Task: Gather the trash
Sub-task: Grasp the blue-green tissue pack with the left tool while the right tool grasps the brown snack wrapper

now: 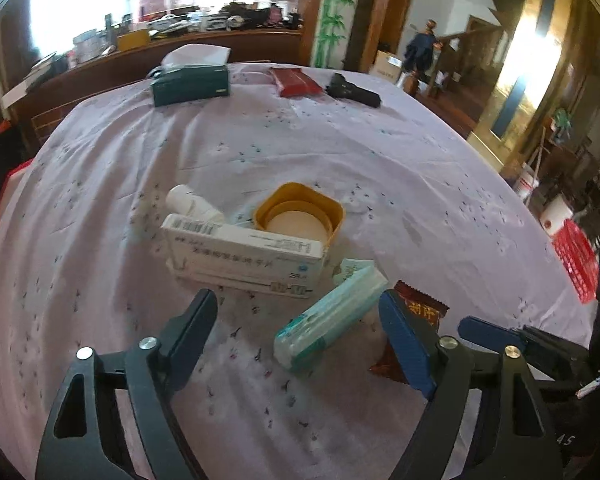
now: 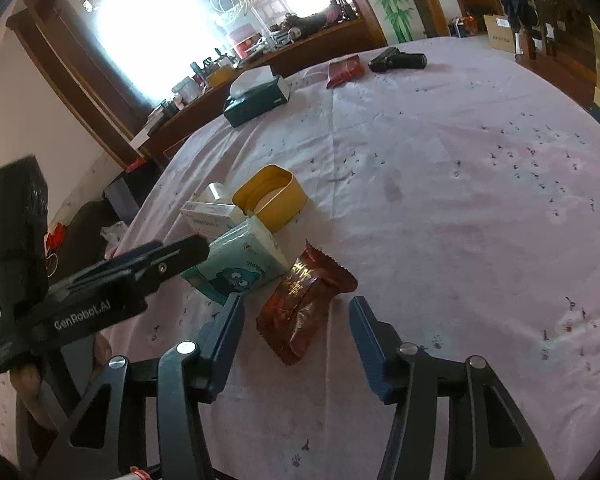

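Left gripper [image 1: 298, 316] spread around tissue pack [image 1: 328, 316], right gripper [image 2: 296, 322] unclosed around red snack wrapper [image 2: 304, 300], pink tablecloth [image 2: 460, 200]

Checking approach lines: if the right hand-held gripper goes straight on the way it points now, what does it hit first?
Most likely the red-brown snack packet: it lies right ahead between the open fingers of the right hand-held gripper, untouched. The tissue pack sits just beyond and left. Depth is hard to judge in this view.

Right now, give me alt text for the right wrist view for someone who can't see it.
The right tongs hover open over a red-brown snack wrapper on a pale tablecloth. Beyond lie a tissue pack, a white box and a yellow tub; the left tongs reach in beside them.
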A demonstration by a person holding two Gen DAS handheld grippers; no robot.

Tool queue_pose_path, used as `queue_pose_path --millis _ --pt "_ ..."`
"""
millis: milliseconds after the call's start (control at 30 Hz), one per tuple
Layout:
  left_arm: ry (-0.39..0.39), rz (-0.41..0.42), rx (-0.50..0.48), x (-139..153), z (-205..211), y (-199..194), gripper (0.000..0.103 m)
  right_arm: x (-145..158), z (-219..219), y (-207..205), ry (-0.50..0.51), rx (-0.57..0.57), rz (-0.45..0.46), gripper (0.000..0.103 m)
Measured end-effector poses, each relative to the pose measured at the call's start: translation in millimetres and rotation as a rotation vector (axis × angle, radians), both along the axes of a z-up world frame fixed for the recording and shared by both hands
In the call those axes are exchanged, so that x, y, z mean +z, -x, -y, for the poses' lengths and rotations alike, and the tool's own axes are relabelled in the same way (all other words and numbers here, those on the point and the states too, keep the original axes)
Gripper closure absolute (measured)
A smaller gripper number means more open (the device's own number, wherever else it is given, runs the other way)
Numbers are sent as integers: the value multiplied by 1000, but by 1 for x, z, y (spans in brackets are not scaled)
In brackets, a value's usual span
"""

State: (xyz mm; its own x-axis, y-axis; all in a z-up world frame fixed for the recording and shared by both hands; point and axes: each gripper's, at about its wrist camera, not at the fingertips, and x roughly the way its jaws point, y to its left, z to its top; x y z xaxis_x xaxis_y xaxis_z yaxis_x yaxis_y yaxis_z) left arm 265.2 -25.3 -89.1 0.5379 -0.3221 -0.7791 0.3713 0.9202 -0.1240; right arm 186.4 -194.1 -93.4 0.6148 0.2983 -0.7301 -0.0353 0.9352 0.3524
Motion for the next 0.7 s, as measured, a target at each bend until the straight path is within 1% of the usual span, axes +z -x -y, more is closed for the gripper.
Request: queue_pose_path --millis 67,100,133,200,267,300,333,400,533,567,633,700 --pt "-4 -2 -26 -1 4 -1 29 -3 -1 -4 -1 5 -11 49" --pt "-5 -14 -33 -3 6 -3 35 -4 -2 -6 -3 6 -19 52" --pt "-6 -25 -35 -5 7 -4 38 -6 -3 -8 -3 12 -26 56" --pt "-6 -56 -50 -11 9 -9 51 -8 -7 -11 10 20 -33 56" --pt "0 -82 -59 -14 9 -13 55 -13 -13 -14 23 31 -41 57" --pt "3 -91 -65 -15 10 -13 56 -16 -15 -15 35 36 -49 68" --pt "3 -94 -70 -16 10 -13 57 -18 -17 -16 39 42 -54 73" --pt "-6 -100 -73 -17 11 -12 67 -18 -16 -15 38 42 -52 75" --pt "-8 -102 -92 -17 14 -5 74 -11 -6 -6 26 28 -32 79" --pt "-6 -105 -98 -17 15 -3 79 -8 -3 -3 26 25 -26 79" --pt "8 -123 -116 -18 20 3 83 -2 4 4 28 9 -7 80" --pt "-4 -127 -124 -19 26 10 89 4 11 11 30 -3 11 80"
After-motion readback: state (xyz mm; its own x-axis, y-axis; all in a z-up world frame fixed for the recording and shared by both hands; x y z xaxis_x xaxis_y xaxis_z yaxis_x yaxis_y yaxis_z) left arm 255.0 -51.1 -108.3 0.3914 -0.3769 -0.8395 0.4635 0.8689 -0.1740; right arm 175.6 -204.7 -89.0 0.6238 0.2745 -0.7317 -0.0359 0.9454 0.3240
